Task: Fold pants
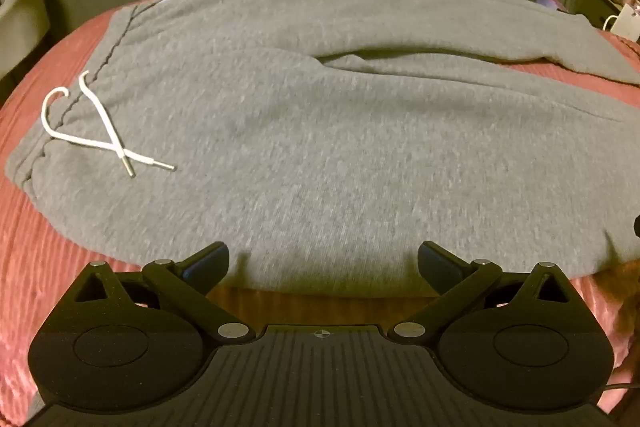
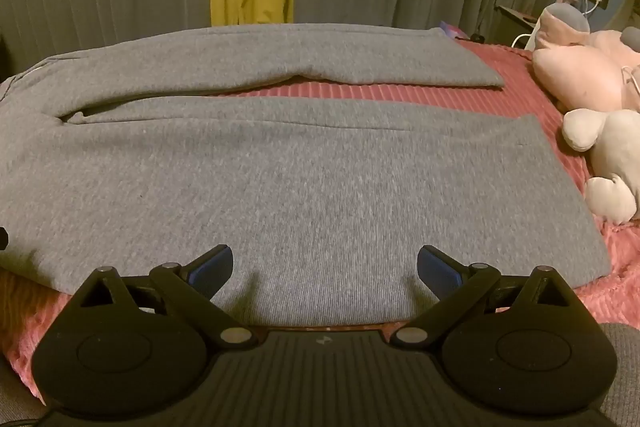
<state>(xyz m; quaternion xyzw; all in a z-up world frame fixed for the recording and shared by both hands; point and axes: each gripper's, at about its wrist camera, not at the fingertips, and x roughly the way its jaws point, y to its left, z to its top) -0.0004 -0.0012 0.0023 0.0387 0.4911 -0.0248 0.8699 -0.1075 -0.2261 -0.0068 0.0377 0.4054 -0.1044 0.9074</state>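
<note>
Lying flat: grey pants (image 1: 320, 131), legs parted, unfolded.

I've got left claw (image 1: 323, 259) and right claw (image 2: 325, 261) both spread wide, empty, angled down over the pants' (image 1: 320, 131) near edge.

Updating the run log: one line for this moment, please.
stage: pre-fold | pants: flat on bed, legs apart | left gripper: open, empty | right gripper: open, empty
</note>
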